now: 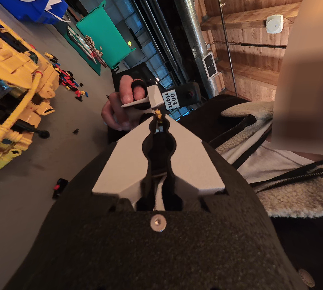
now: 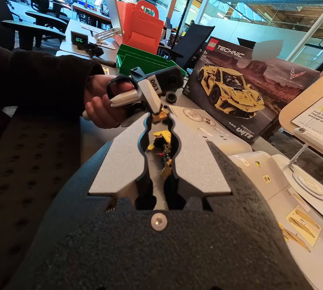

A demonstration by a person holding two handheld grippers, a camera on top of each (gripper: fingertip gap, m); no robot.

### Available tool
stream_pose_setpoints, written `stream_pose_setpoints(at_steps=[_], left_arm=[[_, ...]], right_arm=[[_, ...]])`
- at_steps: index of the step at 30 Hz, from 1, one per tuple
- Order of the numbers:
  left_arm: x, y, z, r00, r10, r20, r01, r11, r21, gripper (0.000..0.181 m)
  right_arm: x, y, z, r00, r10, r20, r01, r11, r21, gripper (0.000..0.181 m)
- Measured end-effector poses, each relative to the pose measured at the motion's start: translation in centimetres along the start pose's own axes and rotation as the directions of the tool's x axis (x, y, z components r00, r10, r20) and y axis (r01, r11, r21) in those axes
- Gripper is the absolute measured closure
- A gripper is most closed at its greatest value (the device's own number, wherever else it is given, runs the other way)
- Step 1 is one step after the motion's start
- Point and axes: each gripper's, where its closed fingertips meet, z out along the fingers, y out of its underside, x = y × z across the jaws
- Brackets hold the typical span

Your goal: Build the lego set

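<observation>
Left gripper (image 1: 158, 118), with pale grey fingers on a black body, is closed on a small yellow and black lego sub-assembly (image 1: 158, 115) at its fingertips, held in the air in front of the person's dark fleece-lined jacket (image 1: 248, 134). Right gripper (image 2: 160, 118), of the same build, meets that piece from the opposite side; its tips are pressed on the same yellow piece (image 2: 159, 116), so both grippers clamp it between them. Each wrist view shows the other gripper farther off, carried in a hand (image 1: 122, 105) with a finger through a black trigger loop.

Grey tabletop (image 1: 57, 150) carries a large, partly built yellow lego car body (image 1: 22, 93) at the left of the left wrist view, with a scatter of loose red, blue, black and yellow small parts (image 1: 70, 80) just beside it. In the right wrist view, more yellow car parts (image 2: 162, 143) show through the gap between the fingers. An open instruction booklet (image 2: 253, 173) lies to the right, and the printed set box picturing a yellow sports car (image 2: 244, 80) stands upright behind it. A green plastic bin (image 2: 139, 61) and an orange carry case (image 2: 141, 24) sit farther back.
</observation>
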Motion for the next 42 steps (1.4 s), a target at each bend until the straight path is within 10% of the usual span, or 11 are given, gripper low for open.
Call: stream_pose_setpoints(at_steps=[13, 21, 42], left_arm=[[-1.2, 0.2, -0.4, 0.993, 0.055, 0.103, -0.052, 0.998, -0.032, 0.176], [-3.3, 2.5, 0.0, 0.954, 0.180, 0.239, -0.137, 0.973, -0.186, 0.176], [-4.3, 2.9, -0.2, 0.952, 0.134, 0.276, -0.084, 0.978, -0.189, 0.176]], right_arm=[[0.8, 0.8, -0.8, 0.996, 0.089, 0.002, -0.089, 0.994, -0.071, 0.156], [2.5, 10.8, -10.8, 0.978, 0.206, 0.026, -0.149, 0.781, -0.606, 0.155], [0.4, 14.4, -9.4, 0.944, 0.321, 0.069, -0.203, 0.735, -0.646, 0.181]])
